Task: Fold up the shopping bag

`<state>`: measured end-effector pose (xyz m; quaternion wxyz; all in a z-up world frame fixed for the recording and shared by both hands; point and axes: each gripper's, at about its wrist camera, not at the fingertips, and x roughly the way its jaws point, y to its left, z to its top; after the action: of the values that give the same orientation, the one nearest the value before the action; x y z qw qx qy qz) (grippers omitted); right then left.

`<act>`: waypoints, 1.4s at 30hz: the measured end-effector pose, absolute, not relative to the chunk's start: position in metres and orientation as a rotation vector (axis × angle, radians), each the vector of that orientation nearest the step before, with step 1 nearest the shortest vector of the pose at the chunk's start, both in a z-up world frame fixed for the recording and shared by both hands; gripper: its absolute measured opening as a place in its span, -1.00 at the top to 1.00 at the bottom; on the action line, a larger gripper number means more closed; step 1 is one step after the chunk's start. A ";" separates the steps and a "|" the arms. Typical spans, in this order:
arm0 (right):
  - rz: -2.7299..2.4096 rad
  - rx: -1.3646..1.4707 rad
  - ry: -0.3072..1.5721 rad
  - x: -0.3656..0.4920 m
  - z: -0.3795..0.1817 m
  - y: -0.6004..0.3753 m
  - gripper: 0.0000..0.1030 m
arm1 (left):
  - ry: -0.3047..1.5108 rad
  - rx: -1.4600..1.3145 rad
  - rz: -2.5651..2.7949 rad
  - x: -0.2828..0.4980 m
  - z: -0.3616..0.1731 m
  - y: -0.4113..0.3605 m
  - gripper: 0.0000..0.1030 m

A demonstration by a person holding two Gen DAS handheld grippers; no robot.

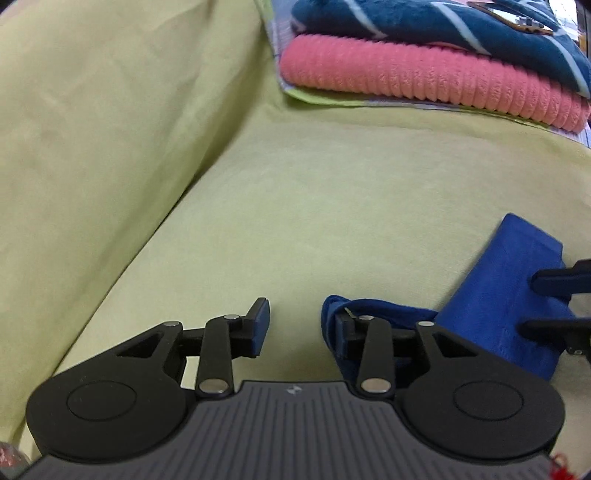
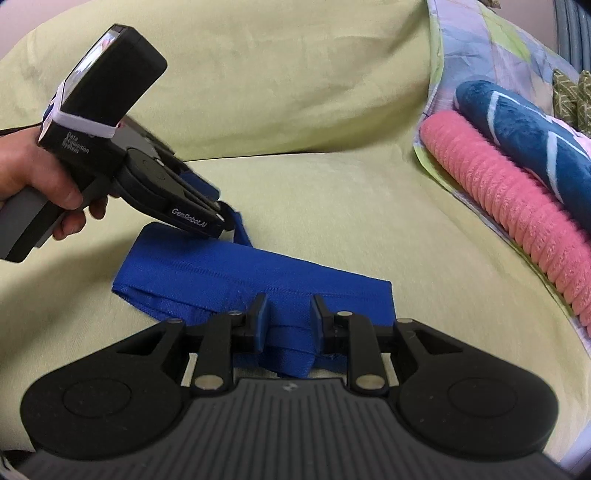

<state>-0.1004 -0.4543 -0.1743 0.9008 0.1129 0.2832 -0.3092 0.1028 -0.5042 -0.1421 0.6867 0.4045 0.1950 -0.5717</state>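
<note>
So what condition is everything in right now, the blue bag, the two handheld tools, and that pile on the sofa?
Shopping bag: folded into a narrow strip, flat on the sofa.
Bag handle: looped around one left-tool finger.
Left tool: open.
Right tool: closed on the bag's edge.
Pink blanket: folded, stacked under the blue blanket.

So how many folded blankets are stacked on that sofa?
2: a pink ribbed blanket underneath and a dark blue striped blanket on top, at the sofa's right end. More may be hidden.
</note>
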 end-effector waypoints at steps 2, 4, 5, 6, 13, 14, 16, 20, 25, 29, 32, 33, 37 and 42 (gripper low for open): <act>-0.626 0.230 0.593 -0.101 -0.174 -0.456 0.55 | 0.441 0.899 -1.310 0.102 -0.140 -0.508 0.19; -0.613 0.213 0.603 -0.100 -0.175 -0.455 0.55 | 0.346 0.924 -1.395 0.092 -0.135 -0.502 0.22; -0.610 0.212 0.605 -0.101 -0.175 -0.455 0.55 | 0.295 0.942 -1.455 0.085 -0.131 -0.494 0.22; -0.608 0.212 0.607 -0.101 -0.175 -0.455 0.55 | 0.253 0.967 -1.518 0.080 -0.128 -0.485 0.22; -0.597 0.217 0.609 -0.100 -0.174 -0.458 0.55 | 0.383 0.913 -1.818 0.087 -0.101 -0.461 0.11; -0.597 0.220 0.609 -0.100 -0.173 -0.459 0.55 | 0.405 0.907 -1.780 0.092 -0.100 -0.465 0.11; -0.594 0.223 0.611 -0.101 -0.172 -0.459 0.55 | 0.479 0.880 -1.688 0.109 -0.102 -0.479 -0.09; -0.589 0.229 0.614 -0.100 -0.169 -0.466 0.55 | 0.712 0.791 -1.606 0.142 -0.118 -0.487 -0.10; -0.582 0.233 0.611 -0.101 -0.169 -0.469 0.55 | 0.954 0.654 -1.605 0.178 -0.138 -0.499 -0.13; -0.587 0.234 0.600 -0.101 -0.169 -0.469 0.55 | 1.013 0.692 -1.555 0.184 -0.153 -0.522 -0.13; -0.592 0.231 0.592 -0.103 -0.171 -0.466 0.55 | 0.944 0.745 -1.563 0.170 -0.154 -0.532 -0.05; -0.594 0.230 0.590 -0.103 -0.171 -0.465 0.55 | 0.922 0.762 -1.592 0.165 -0.154 -0.533 0.27; -0.588 0.229 0.593 -0.102 -0.171 -0.467 0.55 | 1.065 0.671 -1.742 0.167 -0.152 -0.526 0.93; -0.586 0.223 0.588 -0.103 -0.172 -0.467 0.55 | 1.207 0.445 -1.810 0.194 -0.150 -0.514 0.95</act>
<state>-0.1028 -0.4666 -0.1719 0.9090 0.1082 0.2851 -0.2840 0.1945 -0.5143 -0.1505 0.4444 0.1795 0.4870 -0.7302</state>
